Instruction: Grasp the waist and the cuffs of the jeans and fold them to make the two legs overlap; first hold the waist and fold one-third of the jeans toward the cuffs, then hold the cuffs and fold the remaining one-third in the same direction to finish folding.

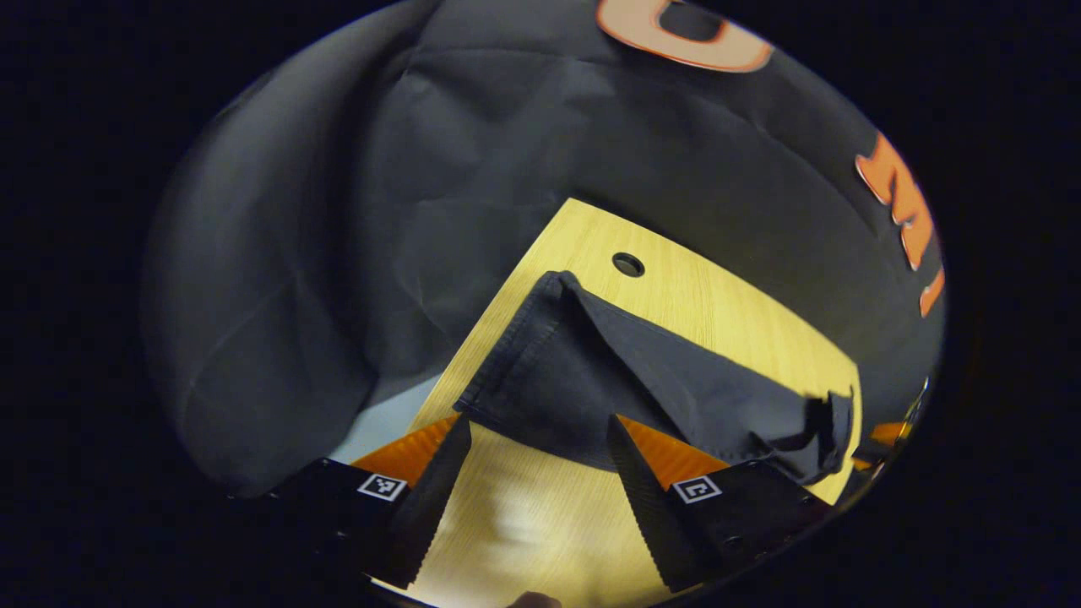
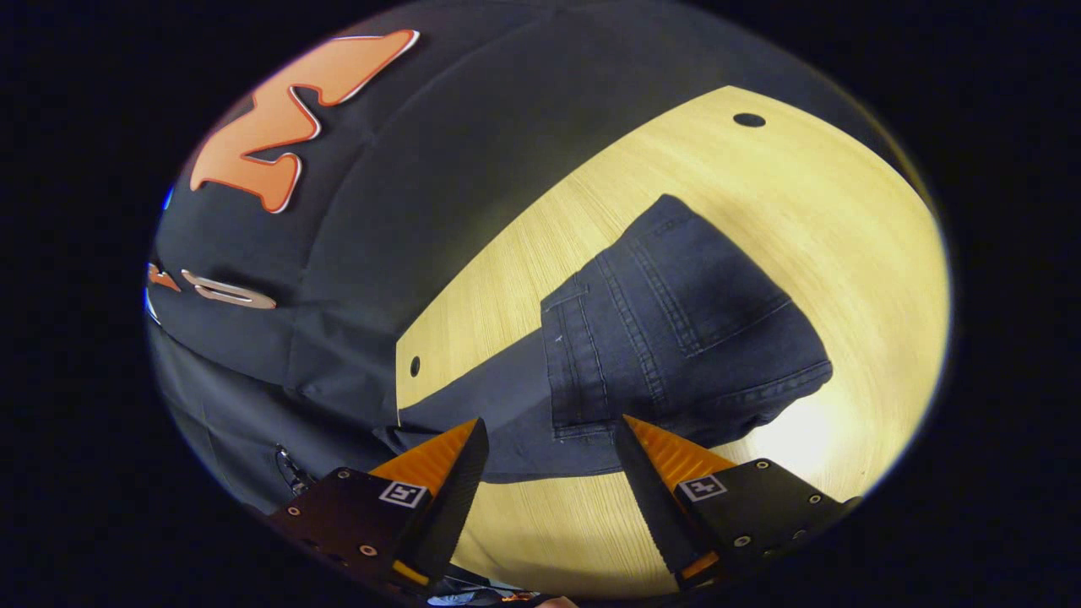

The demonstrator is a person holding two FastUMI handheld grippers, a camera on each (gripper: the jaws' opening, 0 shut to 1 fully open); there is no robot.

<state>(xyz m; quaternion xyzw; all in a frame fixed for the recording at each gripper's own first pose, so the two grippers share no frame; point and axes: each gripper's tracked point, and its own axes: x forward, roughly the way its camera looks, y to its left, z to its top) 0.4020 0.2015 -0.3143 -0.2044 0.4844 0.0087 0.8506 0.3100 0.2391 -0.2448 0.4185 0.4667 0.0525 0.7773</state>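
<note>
Dark jeans lie on a light wooden table. In the left gripper view the cuff end of the jeans [image 1: 583, 380] lies just ahead of my left gripper [image 1: 540, 431], whose fingers stand open on either side of the near hem with nothing pinched. In the right gripper view the waist end of the jeans [image 2: 667, 321], with a back pocket and a belt loop, lies ahead of my right gripper [image 2: 549, 435]. That gripper is open too, its tips at the near edge of the cloth.
The wooden table [image 1: 540, 523] has a small round hole [image 1: 627, 264] beyond the cuffs and two holes [image 2: 748, 119] in the right gripper view. Black booth cloth [image 1: 338, 253] hangs right behind the table's edges.
</note>
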